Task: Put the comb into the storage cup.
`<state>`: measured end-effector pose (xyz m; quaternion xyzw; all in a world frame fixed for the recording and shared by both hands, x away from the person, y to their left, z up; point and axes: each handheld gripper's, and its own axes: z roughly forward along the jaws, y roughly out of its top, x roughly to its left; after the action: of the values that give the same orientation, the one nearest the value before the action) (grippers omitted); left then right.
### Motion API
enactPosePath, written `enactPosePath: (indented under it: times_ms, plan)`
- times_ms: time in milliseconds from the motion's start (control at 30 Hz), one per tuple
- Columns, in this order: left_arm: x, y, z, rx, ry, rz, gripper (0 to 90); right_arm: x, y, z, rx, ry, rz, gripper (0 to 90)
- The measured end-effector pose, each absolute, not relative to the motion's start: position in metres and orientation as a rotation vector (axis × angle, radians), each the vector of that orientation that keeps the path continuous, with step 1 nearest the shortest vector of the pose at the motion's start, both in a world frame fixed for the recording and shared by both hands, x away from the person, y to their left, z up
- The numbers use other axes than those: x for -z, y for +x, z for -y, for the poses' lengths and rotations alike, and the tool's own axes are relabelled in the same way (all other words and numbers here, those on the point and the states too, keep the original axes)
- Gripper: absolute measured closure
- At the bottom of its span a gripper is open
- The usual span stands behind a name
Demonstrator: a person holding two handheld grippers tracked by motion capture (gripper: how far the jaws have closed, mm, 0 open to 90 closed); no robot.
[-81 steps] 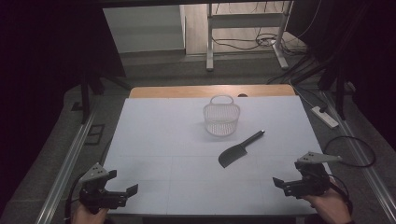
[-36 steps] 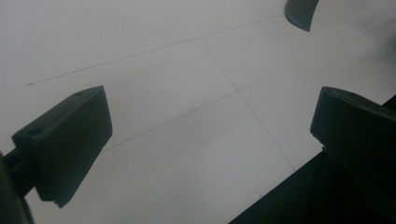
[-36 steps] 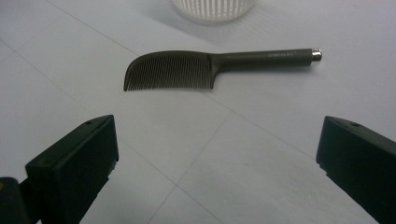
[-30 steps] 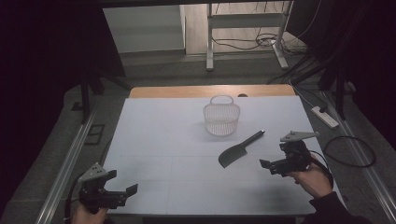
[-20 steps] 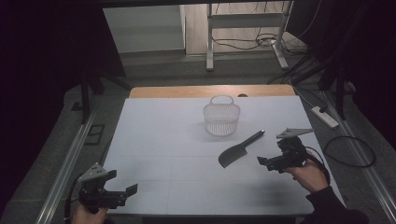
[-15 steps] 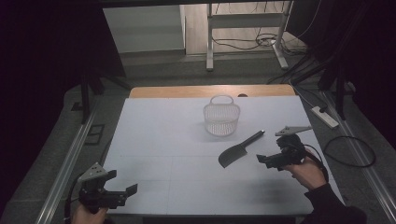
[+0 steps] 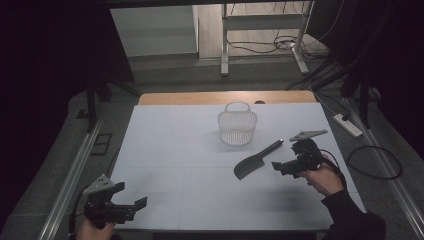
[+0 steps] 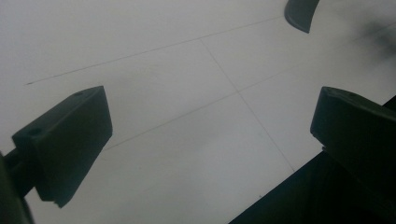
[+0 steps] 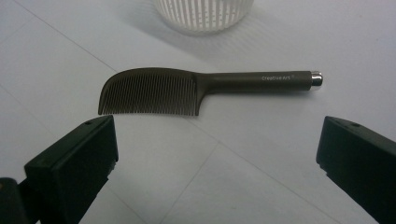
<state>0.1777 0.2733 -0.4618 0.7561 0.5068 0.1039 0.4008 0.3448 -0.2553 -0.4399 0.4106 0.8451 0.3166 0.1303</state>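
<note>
A dark comb (image 7: 255,160) (image 9: 187,86) with a long handle and a silver end cap lies flat on the white table (image 7: 175,150), just right of centre. Its teeth face my right gripper (image 7: 276,166) (image 9: 215,154), which hovers open just right of it, jaws spread wide with nothing between them. A white slatted basket (image 7: 237,126) (image 9: 205,14) stands upright just behind the comb. My left gripper (image 7: 139,204) (image 8: 210,135) rests open at the table's near left corner, over bare table; the comb's tip (image 8: 301,13) shows far off.
The table's front edge runs close under the left gripper (image 8: 280,196). A wooden strip (image 7: 225,97) borders the far edge. A power strip (image 7: 348,125) and cables lie on the floor to the right, and metal rails flank both sides.
My right gripper has travelled from the near right corner forward and left, up to the comb's handle side. The left gripper, comb and basket have stayed put.
</note>
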Motion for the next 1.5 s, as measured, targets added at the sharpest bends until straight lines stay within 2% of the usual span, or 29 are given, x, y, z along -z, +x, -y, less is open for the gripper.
enactPosePath:
  times_ms: [1500]
  plan:
    - [0.462, 0.178, -0.274, -0.255, 1.908, -1.282, 0.0, 0.448, 0.408, 0.230, -0.807, 1.255, -2.471, 0.0]
